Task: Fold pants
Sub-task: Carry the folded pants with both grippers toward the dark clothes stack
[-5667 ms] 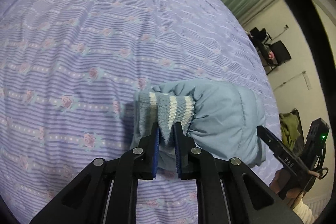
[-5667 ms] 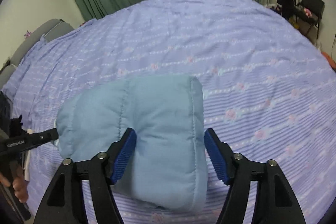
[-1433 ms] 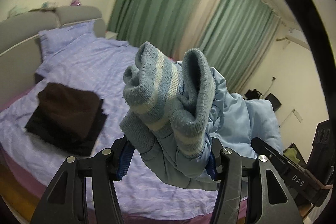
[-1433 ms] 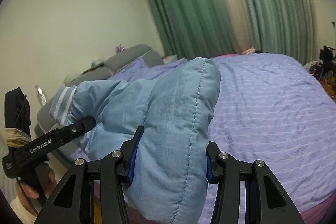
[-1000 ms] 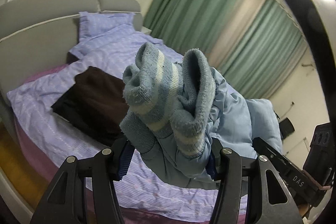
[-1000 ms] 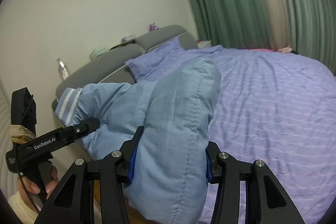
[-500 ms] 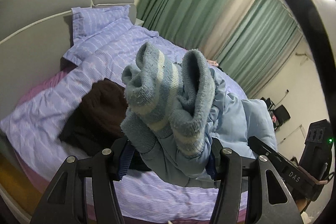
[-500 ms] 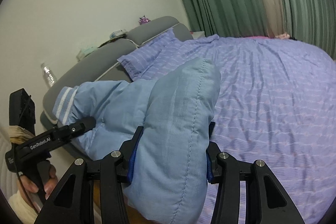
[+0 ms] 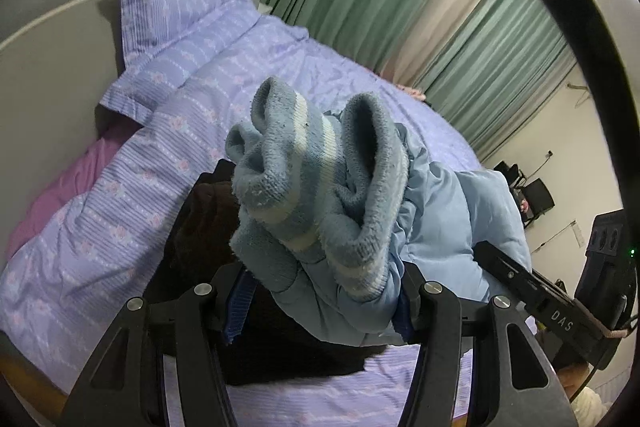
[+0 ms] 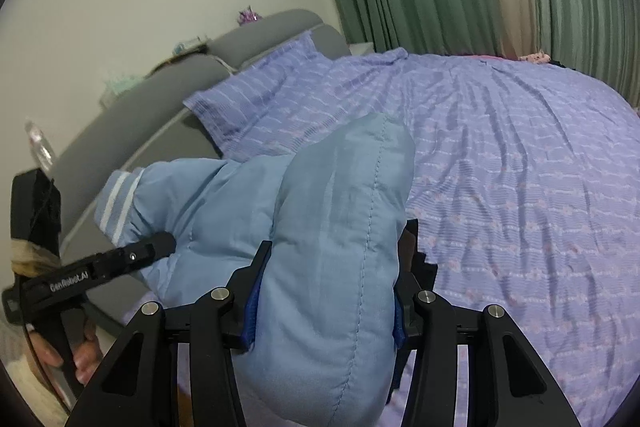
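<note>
Looking along the left gripper (image 9: 320, 303), the jaws stand fairly wide yet are filled: they clamp the pants (image 9: 432, 227) at the end with the striped ribbed cuffs (image 9: 316, 195), which bunch up and stick out past the fingers. The bundle hangs in the air above a dark pile (image 9: 208, 251) of folded clothes that lies on the bed (image 9: 168, 131) near the pillow (image 9: 180, 15). The right gripper (image 9: 532, 291) shows at the right edge, holding the far end of the same bundle.

From the right gripper (image 10: 324, 303), the jaws are likewise spread around a thick padded fold of the pants (image 10: 340, 227) and pressed into it on both sides. The bundle runs from here leftward to the left gripper (image 10: 160, 247), so its long axis lies across between the two tools, cuffs (image 10: 120, 203) at the left. A dark corner of the pile (image 10: 420, 263) peeps out just beyond the right finger; the open quilt spreads to the right, the headboard (image 10: 168, 95) is behind.

My reading is that the folding is done and the bundle is being carried for stacking. The pile lies straight below and slightly ahead of both tools, nearer the left one, so a level descent should set it down squarely.
</note>
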Available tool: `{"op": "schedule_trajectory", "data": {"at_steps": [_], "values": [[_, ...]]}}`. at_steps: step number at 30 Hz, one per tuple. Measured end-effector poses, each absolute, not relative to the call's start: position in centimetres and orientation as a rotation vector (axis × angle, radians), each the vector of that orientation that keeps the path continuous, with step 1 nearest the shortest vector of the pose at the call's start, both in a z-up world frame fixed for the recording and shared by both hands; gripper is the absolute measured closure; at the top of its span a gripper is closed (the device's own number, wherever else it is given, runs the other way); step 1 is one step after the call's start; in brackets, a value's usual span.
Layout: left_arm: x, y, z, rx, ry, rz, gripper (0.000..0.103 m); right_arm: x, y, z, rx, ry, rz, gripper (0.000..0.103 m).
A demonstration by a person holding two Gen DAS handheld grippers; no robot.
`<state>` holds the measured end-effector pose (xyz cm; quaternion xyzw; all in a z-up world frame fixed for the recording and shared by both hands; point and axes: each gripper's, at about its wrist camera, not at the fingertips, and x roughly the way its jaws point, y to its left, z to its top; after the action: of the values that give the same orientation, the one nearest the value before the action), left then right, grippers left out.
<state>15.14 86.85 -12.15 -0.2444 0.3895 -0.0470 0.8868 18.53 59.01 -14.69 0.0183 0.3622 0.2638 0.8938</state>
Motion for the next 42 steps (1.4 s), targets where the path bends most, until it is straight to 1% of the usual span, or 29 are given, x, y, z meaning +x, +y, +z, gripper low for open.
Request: {"op": "schedule_trajectory", "data": {"at_steps": [9, 14, 15, 16, 18, 19, 24, 25, 26, 27, 28, 29, 31, 33, 34, 35, 38, 39, 42], "values": [[20.6, 89.1, -17.8, -0.502, 0.933, -0.12, 0.045, 23.9, 62.0, -19.5, -0.055, 0.865, 0.49, 0.055], [21.4, 90.0, -19.5, -0.541, 0.993, -0.148, 0.036, 24.3, 62.1, -20.6, -0.045, 0.911, 0.463, 0.055], [21.4, 90.2, -19.7, -0.552, 1.005, -0.146, 0.036, 24.3, 61.9, -20.9, -0.029, 0.925, 0.458, 0.053], [21.3, 90.4, -19.8, -0.563, 1.015, -0.143, 0.035, 24.3, 61.9, -21.0, -0.024, 0.93, 0.455, 0.049], [20.8, 90.7, -19.7, -0.581, 1.02, -0.144, 0.035, 24.2, 61.7, -21.0, -0.012, 0.935, 0.45, 0.043], [20.6, 90.8, -19.5, -0.589, 1.022, -0.145, 0.035, 24.1, 61.7, -21.0, -0.009, 0.934, 0.449, 0.043], [20.1, 90.6, -17.8, -0.572, 1.005, -0.134, 0.035, 23.7, 61.1, -20.2, 0.039, 0.942, 0.458, 0.043], [20.0, 90.7, -17.6, -0.585, 0.999, -0.132, 0.035, 23.9, 61.0, -20.3, 0.055, 0.955, 0.463, 0.049], [20.0, 90.9, -17.4, -0.599, 0.993, -0.13, 0.035, 24.0, 60.8, -20.3, 0.081, 0.967, 0.468, 0.052], [20.0, 90.9, -17.4, -0.609, 0.989, -0.127, 0.035, 24.1, 60.7, -20.2, 0.09, 0.97, 0.465, 0.052], [20.0, 91.0, -17.6, -0.607, 0.992, -0.122, 0.034, 24.1, 60.7, -20.1, 0.094, 0.972, 0.464, 0.053], [20.2, 91.0, -18.0, -0.604, 1.0, -0.11, 0.03, 24.2, 60.7, -19.9, 0.095, 0.969, 0.465, 0.053], [20.6, 91.5, -19.5, -0.642, 1.048, -0.078, 0.026, 24.5, 60.9, -20.2, 0.081, 0.977, 0.463, 0.052], [20.8, 92.3, -20.7, -0.7, 1.074, -0.061, 0.023, 25.0, 61.2, -21.2, 0.074, 1.0, 0.46, 0.049], [20.7, 92.8, -21.1, -0.713, 1.07, -0.058, 0.019, 25.2, 61.1, -21.6, 0.079, 1.007, 0.456, 0.046], [20.8, 93.0, -21.2, -0.708, 1.065, -0.056, 0.016, 25.4, 61.1, -22.1, 0.087, 1.014, 0.453, 0.044], [21.4, 93.1, -21.8, -0.65, 1.077, -0.036, 0.011, 25.7, 61.3, -22.6, 0.068, 1.009, 0.449, 0.04], [21.6, 93.1, -22.0, -0.639, 1.087, -0.028, 0.01, 25.8, 61.5, -22.8, 0.049, 1.008, 0.443, 0.039], [21.7, 93.0, -22.1, -0.651, 1.102, -0.028, 0.01, 26.2, 61.6, -23.3, 0.04, 1.018, 0.423, 0.033]]}}
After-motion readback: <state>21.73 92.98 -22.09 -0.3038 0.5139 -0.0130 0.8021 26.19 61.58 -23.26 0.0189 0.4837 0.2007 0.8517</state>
